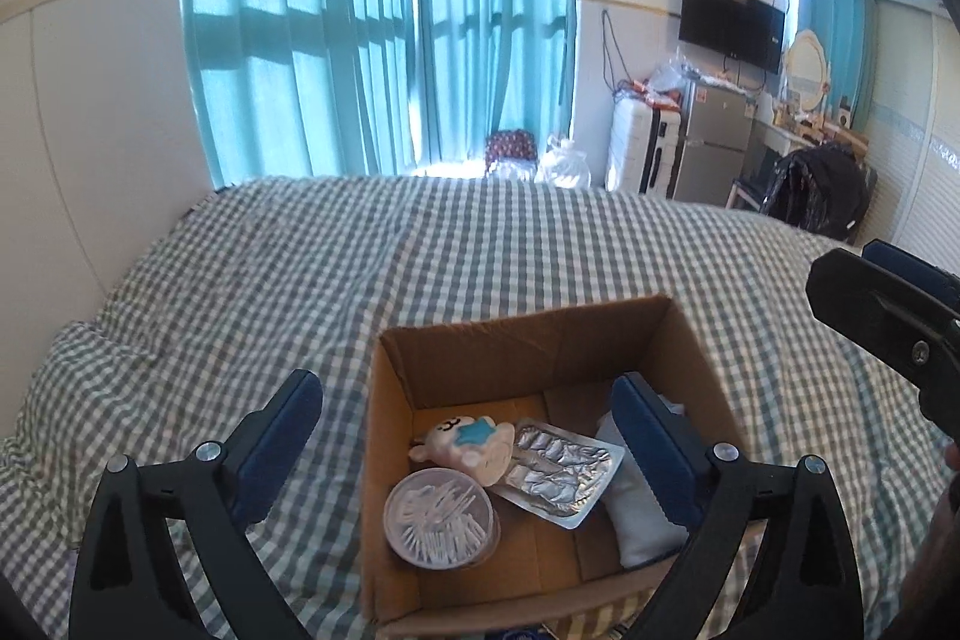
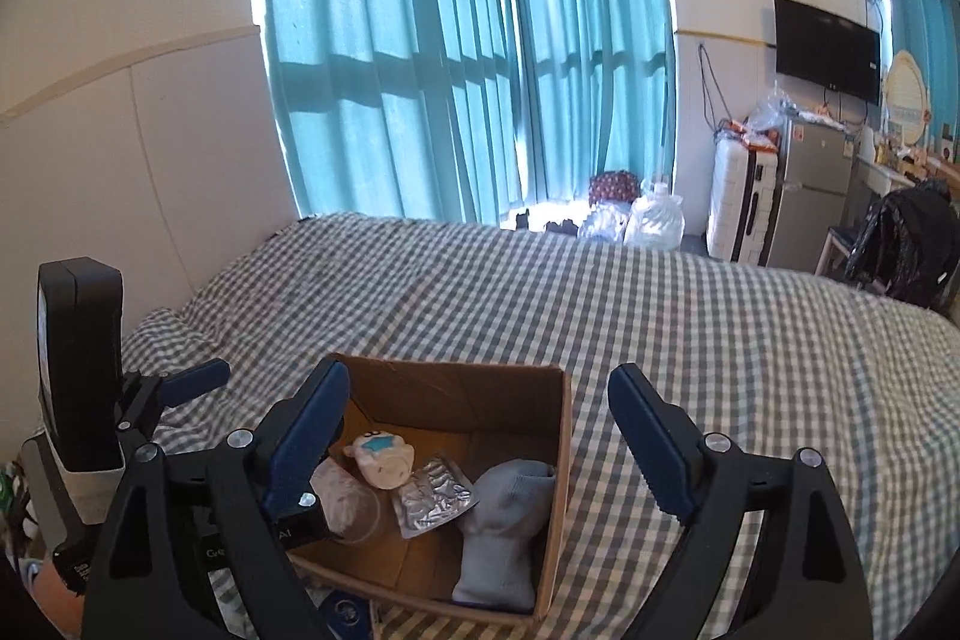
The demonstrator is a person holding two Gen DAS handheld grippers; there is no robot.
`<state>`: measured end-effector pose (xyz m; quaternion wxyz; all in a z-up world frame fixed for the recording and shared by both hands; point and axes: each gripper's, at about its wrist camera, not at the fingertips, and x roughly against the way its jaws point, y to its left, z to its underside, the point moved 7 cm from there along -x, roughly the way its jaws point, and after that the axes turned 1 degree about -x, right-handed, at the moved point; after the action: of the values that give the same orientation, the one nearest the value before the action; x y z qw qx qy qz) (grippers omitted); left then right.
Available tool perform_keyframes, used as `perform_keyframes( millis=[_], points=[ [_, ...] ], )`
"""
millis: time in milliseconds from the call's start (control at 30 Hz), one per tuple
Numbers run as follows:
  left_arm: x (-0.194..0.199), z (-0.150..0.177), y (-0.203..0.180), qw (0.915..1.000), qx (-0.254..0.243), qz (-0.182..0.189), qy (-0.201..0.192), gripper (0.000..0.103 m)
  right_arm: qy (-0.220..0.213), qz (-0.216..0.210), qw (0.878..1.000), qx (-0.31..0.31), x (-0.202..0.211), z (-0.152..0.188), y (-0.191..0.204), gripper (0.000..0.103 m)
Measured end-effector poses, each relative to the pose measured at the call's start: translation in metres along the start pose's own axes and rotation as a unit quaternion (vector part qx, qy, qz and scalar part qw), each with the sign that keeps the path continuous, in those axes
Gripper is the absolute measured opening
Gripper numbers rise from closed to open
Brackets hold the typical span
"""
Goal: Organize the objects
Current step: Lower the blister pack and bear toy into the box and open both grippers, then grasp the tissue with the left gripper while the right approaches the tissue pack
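An open cardboard box (image 1: pixel 540 328) sits on the checked bed; it also shows in the right wrist view (image 2: pixel 564 436). Inside lie a small white bear toy with a blue star (image 1: pixel 465 442), a round clear tub of cotton swabs (image 1: pixel 441 517), a silver blister pack (image 1: pixel 558 469) and a folded pale grey sock (image 2: pixel 504 526). My left gripper (image 1: pixel 468 394) is open and empty above the box's near left side. My right gripper (image 2: pixel 480 388) is open and empty above the box, and shows at the right edge of the left wrist view (image 1: pixel 888 304).
The grey-and-white checked bedspread (image 1: pixel 480 244) fills the foreground. Teal curtains (image 1: pixel 384 16) hang behind the bed. A white suitcase (image 1: pixel 642 148), small fridge (image 1: pixel 711 142), wall TV (image 1: pixel 729 19) and a chair with a black bag (image 1: pixel 822 184) stand at the far right.
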<state>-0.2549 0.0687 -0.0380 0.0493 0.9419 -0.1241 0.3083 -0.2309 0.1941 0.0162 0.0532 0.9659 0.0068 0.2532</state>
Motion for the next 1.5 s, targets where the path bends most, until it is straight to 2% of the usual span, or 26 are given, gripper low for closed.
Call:
perform_keyframes(
  millis=[300,600,933,1167,1367,1500],
  points=[
    [0.078,-0.011,0.012,0.9986,0.003,-0.010,-0.051,0.101,-0.034,0.000,0.999,0.037,0.087,-0.014,0.037,0.089],
    [0.107,0.027,0.031,0.9987,0.015,-0.031,-0.039,0.101,-0.024,-0.005,0.998,0.053,0.122,0.020,0.059,0.089],
    [0.097,0.092,0.058,0.9971,0.014,-0.075,0.003,0.101,0.026,0.000,0.998,0.059,0.100,0.085,0.055,0.089],
    [0.067,0.150,0.078,0.9929,0.024,-0.097,0.065,0.101,0.073,0.006,0.996,0.055,0.061,0.127,0.045,0.089],
    [0.037,0.201,0.081,0.9884,0.040,-0.082,0.121,0.101,0.112,0.004,0.993,0.046,0.027,0.161,0.042,0.089],
    [0.022,0.223,0.067,0.9864,0.008,-0.074,0.147,0.097,0.142,0.006,0.989,0.049,0.007,0.185,0.042,0.089]
  ],
)
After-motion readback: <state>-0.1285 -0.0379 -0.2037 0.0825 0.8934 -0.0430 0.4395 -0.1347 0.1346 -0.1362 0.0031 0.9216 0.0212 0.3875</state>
